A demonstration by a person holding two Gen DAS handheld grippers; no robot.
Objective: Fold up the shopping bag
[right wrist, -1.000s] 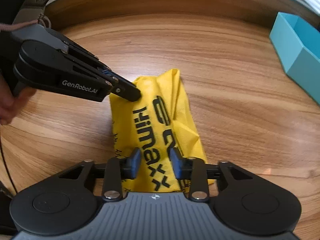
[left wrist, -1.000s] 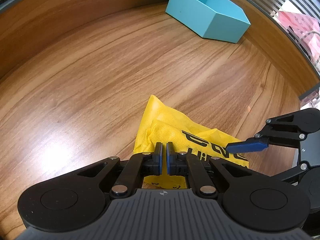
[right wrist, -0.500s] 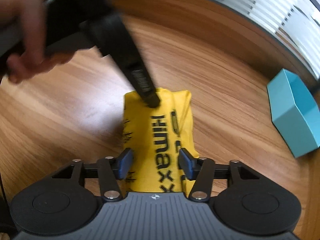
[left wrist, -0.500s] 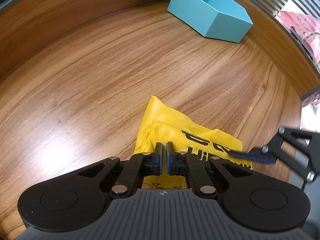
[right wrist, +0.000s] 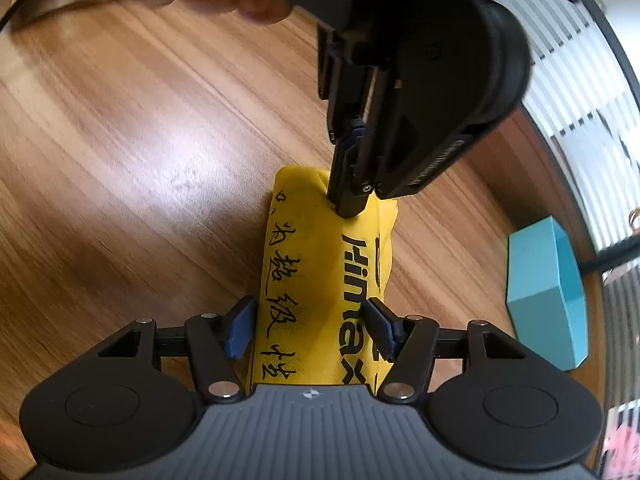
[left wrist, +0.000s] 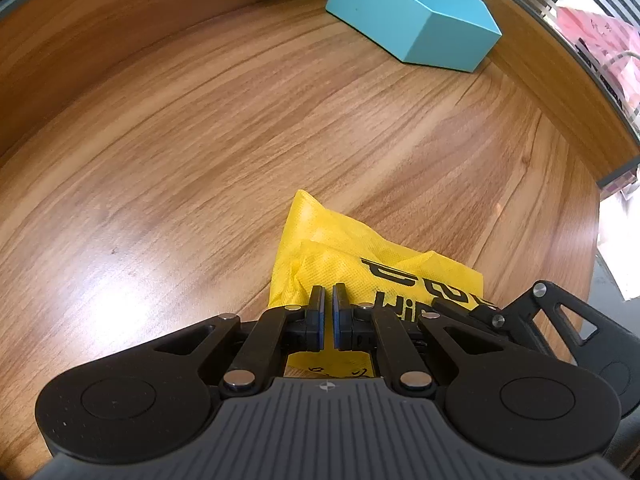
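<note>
- Wood-grain desk [left wrist: 200, 140] carries everything; striped blinds run behind its far edge, glare patch on the near-left wood.
- Shopping bag [right wrist: 320, 280]: yellow non-woven, already folded into a narrow strip, lying flat on the desk. Black print plus handwritten characters run along its length.
- Right gripper [right wrist: 312, 324], nearest in its own view: jaws opening, blue pads standing off each long side of the strip, the left one clear, the right one close to or over the edge. Strip sits between them but isn't pinched, nothing held.
- Key relation: the strip's long axis runs straight away from the right gripper, along its pointing line. Near end passes under the jaws, far end lies ahead.
- Left gripper [right wrist: 352, 204] comes down steeply from above onto that far end. Jaws nearly shut, tips pressing on the fabric; can't tell whether any cloth is caught between the pads, reads more as a pin-down than a grab.
- Left wrist view agrees: closed pads [left wrist: 318, 316] over the bag's end, one corner poking out beyond them, right gripper alongside at the right.
- Judgement: the left holds the far end and the right is nearer the free end, so the next fold likely goes end-over-end along the long axis, with the right regripping the near end.
- Risk: springy fabric, fold may pop open if the pin lifts.
- Blue box [left wrist: 412, 20] far back, well apart from the bag, open top, looks empty.
</note>
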